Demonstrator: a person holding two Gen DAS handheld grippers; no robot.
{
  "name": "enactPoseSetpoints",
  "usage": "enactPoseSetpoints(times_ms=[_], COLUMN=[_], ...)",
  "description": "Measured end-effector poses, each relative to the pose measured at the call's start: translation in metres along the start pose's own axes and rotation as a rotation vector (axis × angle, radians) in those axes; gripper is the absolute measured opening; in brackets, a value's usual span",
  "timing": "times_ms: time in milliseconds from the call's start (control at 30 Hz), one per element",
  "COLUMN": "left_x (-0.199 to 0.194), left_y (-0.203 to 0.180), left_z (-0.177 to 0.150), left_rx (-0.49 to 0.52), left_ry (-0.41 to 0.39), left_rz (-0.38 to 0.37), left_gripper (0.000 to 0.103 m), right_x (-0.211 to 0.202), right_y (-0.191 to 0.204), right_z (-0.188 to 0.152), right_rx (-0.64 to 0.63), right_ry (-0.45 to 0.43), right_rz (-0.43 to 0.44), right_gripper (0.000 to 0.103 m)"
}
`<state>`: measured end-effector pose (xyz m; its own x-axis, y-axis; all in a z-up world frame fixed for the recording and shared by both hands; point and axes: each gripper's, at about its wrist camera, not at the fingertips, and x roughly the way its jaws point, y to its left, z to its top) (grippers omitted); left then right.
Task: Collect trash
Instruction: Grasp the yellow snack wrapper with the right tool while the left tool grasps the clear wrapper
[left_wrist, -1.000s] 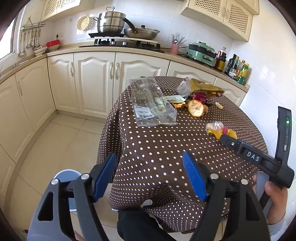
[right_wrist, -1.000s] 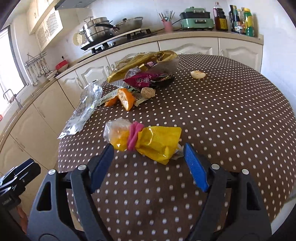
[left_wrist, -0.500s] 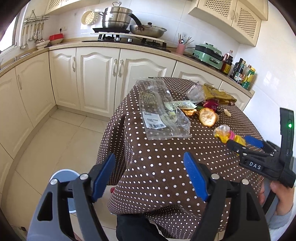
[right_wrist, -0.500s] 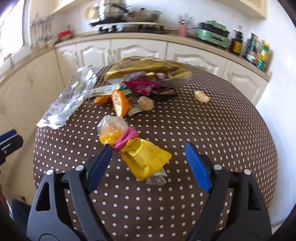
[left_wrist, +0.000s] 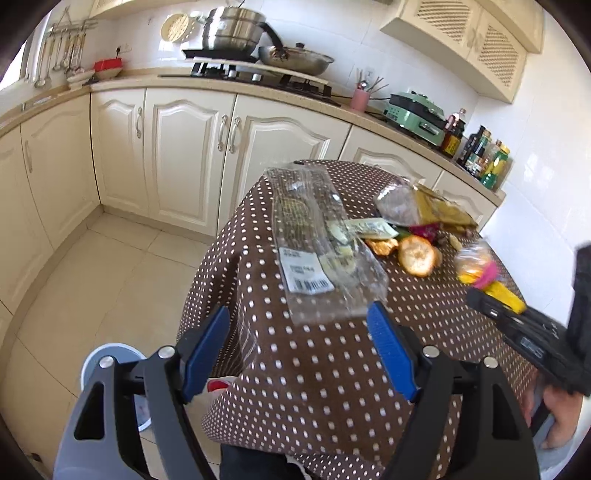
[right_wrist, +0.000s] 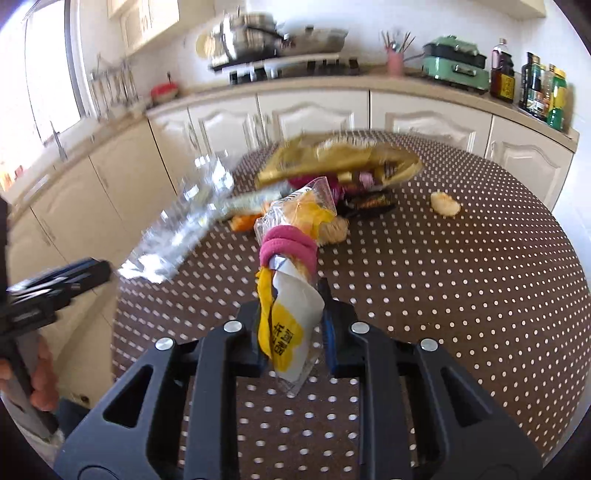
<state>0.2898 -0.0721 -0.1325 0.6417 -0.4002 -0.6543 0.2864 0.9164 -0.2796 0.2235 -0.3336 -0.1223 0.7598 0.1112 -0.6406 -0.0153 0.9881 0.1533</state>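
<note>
A yellow-and-white snack bag (right_wrist: 291, 321) tied with a pink band sits between the fingers of my right gripper (right_wrist: 291, 317), whose jaws are closing on it; the pads press its lower end and its top stands up above the table. The left wrist view shows the same bag (left_wrist: 480, 269) in front of my right gripper (left_wrist: 480, 299). My left gripper (left_wrist: 297, 312) is open and holds nothing, just short of the near edge of a clear plastic wrapper (left_wrist: 317, 251). More trash lies beyond: an orange peel (left_wrist: 417, 254), a gold bag (left_wrist: 439, 210) and a small scrap (right_wrist: 445, 203).
The round table (left_wrist: 332, 387) wears a brown polka-dot cloth. A grey-lidded bin (left_wrist: 107, 354) stands on the tiled floor at its left. Cream cabinets and a counter with pots, a green cooker and bottles run behind. A hand (left_wrist: 557, 417) holds the right gripper.
My right gripper has gone from wide open around the snack bag to shut on it and has raised it. My left gripper has moved closer to the clear wrapper, still open.
</note>
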Motion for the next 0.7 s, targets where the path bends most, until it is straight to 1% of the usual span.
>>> enactPoseSetpoints(times_ms=[100, 133, 200, 300, 333, 467, 533, 567, 667, 700], left_x=[0.015, 0.022, 0.034, 0.052, 0.056, 0.065, 0.064, 0.064, 0.059, 0.057], left_y=[0.005, 0.004, 0.002, -0.005, -0.01, -0.022, -0.027, -0.029, -0.024, -0.022], left_z=[0.009, 0.012, 0.017, 0.02, 0.022, 0.023, 0.022, 0.021, 0.019, 0.02], left_rx=[-0.035, -0.037, -0.038, -0.025, -0.001, 0.083, 0.121, 0.139, 0.142, 0.136], left_ry=[0.012, 0.021, 0.033, 0.065, 0.055, 0.063, 0.057, 0.053, 0.037, 0.032], left_rz=[0.009, -0.001, -0.003, -0.001, 0.039, 0.112, 0.163, 0.183, 0.202, 0.209], left_gripper=[0.076, 0.076, 0.076, 0.076, 0.076, 0.075, 0.061, 0.059, 0.042, 0.032], right_x=[-0.008, -0.009, -0.004, 0.008, 0.011, 0.024, 0.031, 0.035, 0.047, 0.049], right_y=[0.008, 0.011, 0.019, 0.027, 0.028, 0.034, 0.038, 0.04, 0.047, 0.051], right_z=[0.002, 0.003, 0.007, 0.015, 0.018, 0.026, 0.029, 0.03, 0.032, 0.032], right_rx=[0.018, 0.016, 0.014, 0.016, 0.025, 0.022, 0.017, 0.013, -0.006, -0.01], right_ry=[-0.049, -0.059, -0.066, -0.048, -0.046, -0.023, -0.003, 0.008, 0.047, 0.057], right_rz=[0.043, 0.052, 0.073, 0.086, 0.105, 0.113, 0.112, 0.107, 0.103, 0.108], right_gripper=[0.022, 0.022, 0.022, 0.022, 0.022, 0.022, 0.022, 0.022, 0.022, 0.022])
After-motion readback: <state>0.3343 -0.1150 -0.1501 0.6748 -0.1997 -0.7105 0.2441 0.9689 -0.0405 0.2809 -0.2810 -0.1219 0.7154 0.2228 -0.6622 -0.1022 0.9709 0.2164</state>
